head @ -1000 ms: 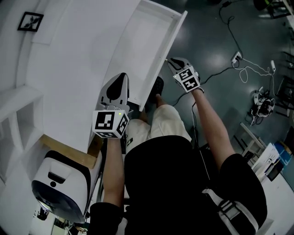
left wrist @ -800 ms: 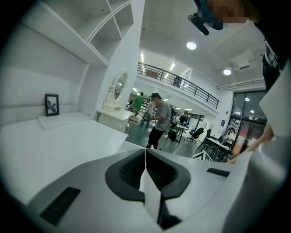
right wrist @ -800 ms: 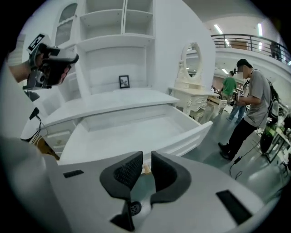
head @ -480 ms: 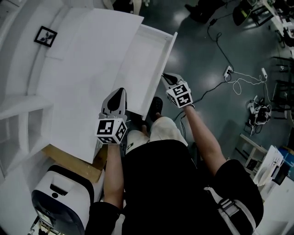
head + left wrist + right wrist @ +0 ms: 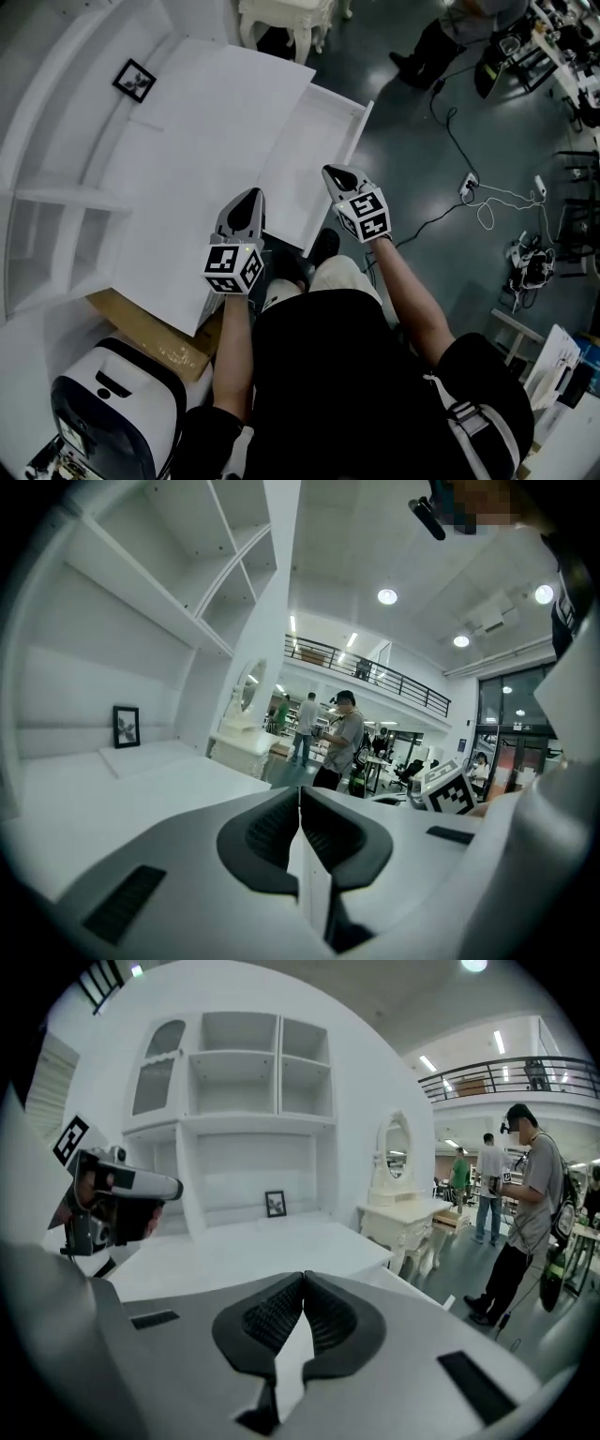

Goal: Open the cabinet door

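The cabinet (image 5: 178,159) and its door (image 5: 314,159), ahead of both tools, are plain white. The left tool (image 5: 249,195) and right tool (image 5: 332,172) are pale grey and black, each carrying black-and-white square-patterned markers. Beneath the tools, the floor (image 5: 403,122) is dark grey-green.

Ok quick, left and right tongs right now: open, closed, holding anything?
Left tongs: closed, holding nothing.
Right tongs: have just been closing, now shut, nothing between them.

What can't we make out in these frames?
Cabinet interior: head view, hidden beneath the countertop and behind the open door.
Door handle: head view shows one face of the door only; gripper views look over the countertop.
Framed picture: too small in every view to tell its image.
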`<action>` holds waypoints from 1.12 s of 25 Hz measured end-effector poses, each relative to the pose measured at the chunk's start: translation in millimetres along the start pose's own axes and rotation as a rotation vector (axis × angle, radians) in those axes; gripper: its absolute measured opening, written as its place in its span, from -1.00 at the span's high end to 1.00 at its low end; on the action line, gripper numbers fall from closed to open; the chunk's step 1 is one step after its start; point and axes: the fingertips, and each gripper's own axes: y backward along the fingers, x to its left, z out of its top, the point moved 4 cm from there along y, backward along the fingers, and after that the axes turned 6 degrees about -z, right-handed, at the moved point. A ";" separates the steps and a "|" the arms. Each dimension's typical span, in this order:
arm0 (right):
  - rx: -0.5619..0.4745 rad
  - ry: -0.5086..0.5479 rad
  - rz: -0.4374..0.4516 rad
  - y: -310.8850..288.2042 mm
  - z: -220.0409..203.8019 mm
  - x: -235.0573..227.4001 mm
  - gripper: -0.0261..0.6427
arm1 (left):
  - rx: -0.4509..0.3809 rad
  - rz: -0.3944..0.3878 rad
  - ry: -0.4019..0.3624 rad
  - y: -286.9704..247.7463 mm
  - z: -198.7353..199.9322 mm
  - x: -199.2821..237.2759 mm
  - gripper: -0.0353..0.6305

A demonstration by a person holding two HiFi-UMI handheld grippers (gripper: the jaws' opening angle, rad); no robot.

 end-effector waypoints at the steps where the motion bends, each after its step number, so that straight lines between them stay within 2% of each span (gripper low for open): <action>1: -0.018 -0.004 0.009 2.6 9.7 5.4 0.88 | -0.009 0.003 -0.003 3.0 3.7 0.4 0.82; 7: -0.127 -0.012 0.077 20.7 62.0 36.4 0.88 | -0.058 0.022 -0.026 18.5 23.8 -0.6 0.82; 16: -0.277 -0.055 0.195 44.0 113.1 72.0 0.88 | -0.115 0.035 -0.060 40.6 48.3 2.1 0.82; 28: -0.281 -0.025 0.241 46.1 119.5 89.8 0.88 | -0.128 0.045 -0.063 52.7 53.3 8.1 0.82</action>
